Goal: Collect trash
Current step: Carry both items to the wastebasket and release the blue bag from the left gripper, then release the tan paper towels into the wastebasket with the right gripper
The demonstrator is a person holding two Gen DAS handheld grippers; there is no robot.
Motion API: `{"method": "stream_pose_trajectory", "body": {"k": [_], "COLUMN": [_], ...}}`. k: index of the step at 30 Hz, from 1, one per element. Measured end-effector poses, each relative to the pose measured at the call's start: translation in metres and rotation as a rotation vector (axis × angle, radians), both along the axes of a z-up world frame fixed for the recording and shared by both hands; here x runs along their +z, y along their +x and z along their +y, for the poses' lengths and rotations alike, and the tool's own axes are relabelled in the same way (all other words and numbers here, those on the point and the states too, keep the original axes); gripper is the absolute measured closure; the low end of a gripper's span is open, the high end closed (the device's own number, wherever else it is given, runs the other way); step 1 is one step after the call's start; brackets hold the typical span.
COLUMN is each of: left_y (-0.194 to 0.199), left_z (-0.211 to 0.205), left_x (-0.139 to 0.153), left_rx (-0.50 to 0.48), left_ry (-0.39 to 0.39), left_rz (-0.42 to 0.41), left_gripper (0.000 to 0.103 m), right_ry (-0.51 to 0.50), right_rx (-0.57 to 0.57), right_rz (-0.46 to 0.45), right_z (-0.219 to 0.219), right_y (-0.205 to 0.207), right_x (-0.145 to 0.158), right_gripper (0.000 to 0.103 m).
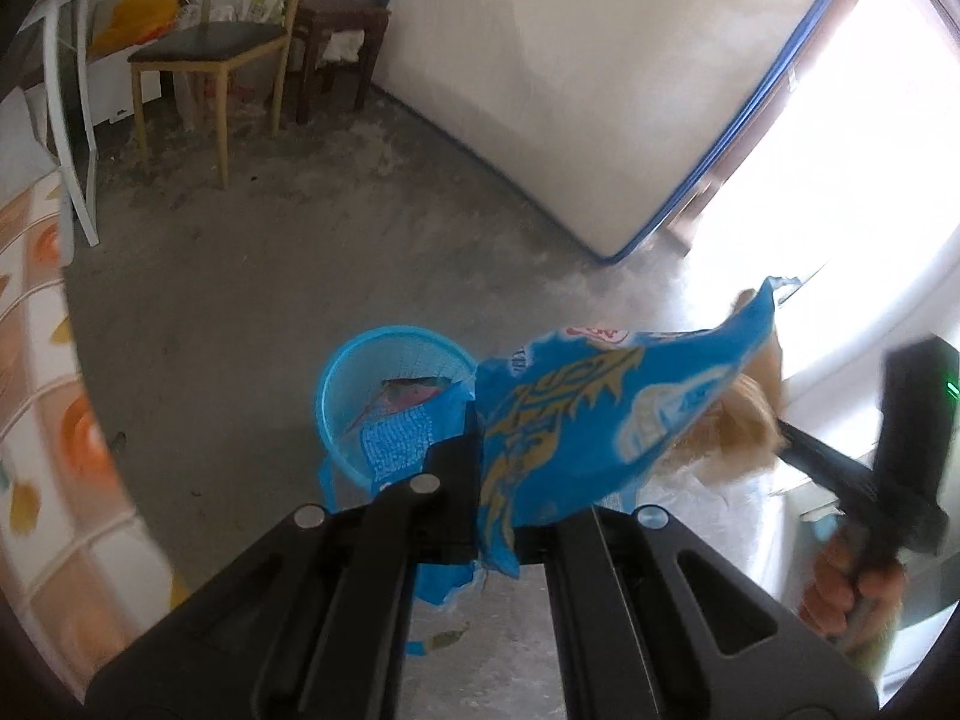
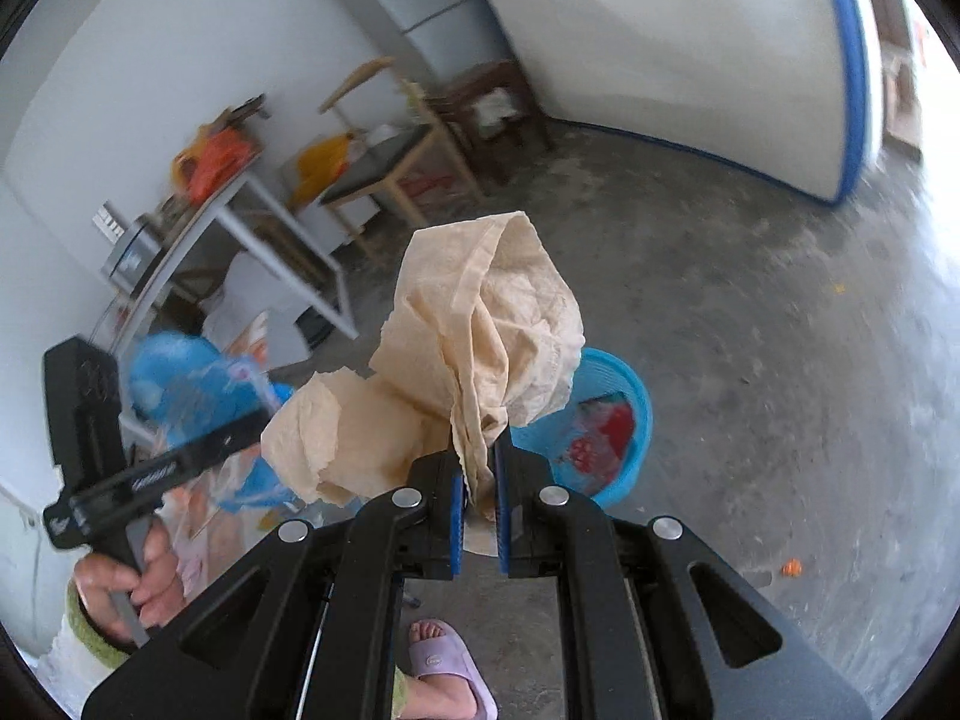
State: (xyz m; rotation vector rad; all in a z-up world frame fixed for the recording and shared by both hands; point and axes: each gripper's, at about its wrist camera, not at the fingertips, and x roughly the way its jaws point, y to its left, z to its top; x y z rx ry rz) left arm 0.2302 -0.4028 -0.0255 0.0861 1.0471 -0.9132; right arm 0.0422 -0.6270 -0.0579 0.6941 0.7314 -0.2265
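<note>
The left gripper [image 1: 489,504] pinches a blue wrapper [image 1: 576,420], its length slanting up-right; the right gripper [image 2: 478,480] pinches crumpled paper [image 2: 480,348] standing upright, bin [image 2: 624,420] just beyond.

Bare concrete floor [image 1: 240,312] open around blue basket [image 1: 336,384], its mouth unblocked from above. Mattress [image 1: 570,90] walls off the far side; chair [image 1: 204,54] and stool [image 1: 336,30] crowd the far corner. Patterned counter [image 1: 36,360] edges left.
</note>
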Motion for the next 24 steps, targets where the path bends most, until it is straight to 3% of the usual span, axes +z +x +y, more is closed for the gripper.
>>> {"method": "stream_pose_trajectory", "body": {"k": [6,13,14,15,17,18,20,24], "left_y": [0.035,0.072,0.076,0.080,0.082,0.082,0.079,0.079], "left_z": [-0.062,-0.106,-0.110,-0.112,-0.112,-0.112,-0.109,-0.099], "left_x": [-0.060,-0.129,-0.137,-0.142,-0.146,-0.145,-0.143,-0.129], "left_rx": [0.007,0.052,0.057,0.068,0.078,0.075,0.072,0.104], "left_ry": [0.159,0.304,0.320,0.328,0.317,0.312,0.319,0.285], "left_rz": [0.042,0.073,0.082,0.096,0.118,0.114,0.094,0.085], "left_gripper": [0.103,0.103,0.096,0.081,0.062,0.056,0.049,0.048], "right_ry": [0.078,0.174,0.183,0.188,0.194,0.198,0.204,0.208], "right_rx": [-0.059,-0.108,-0.109,-0.110,-0.114,-0.115,-0.122,-0.122], "right_rz": [0.038,0.072,0.083,0.092,0.114,0.121,0.133,0.138], "right_z": [-0.020,-0.020,-0.019,-0.018,-0.016,-0.016,-0.017,-0.019], "right_y": [0.006,0.000,0.000,-0.001,-0.001,-0.002,-0.003,-0.001], "right_x": [-0.054,-0.104,-0.111,-0.117,-0.127,-0.130,-0.138,-0.143], "right_gripper": [0.095,0.095,0.095,0.095,0.095,0.095,0.095,0.095]}}
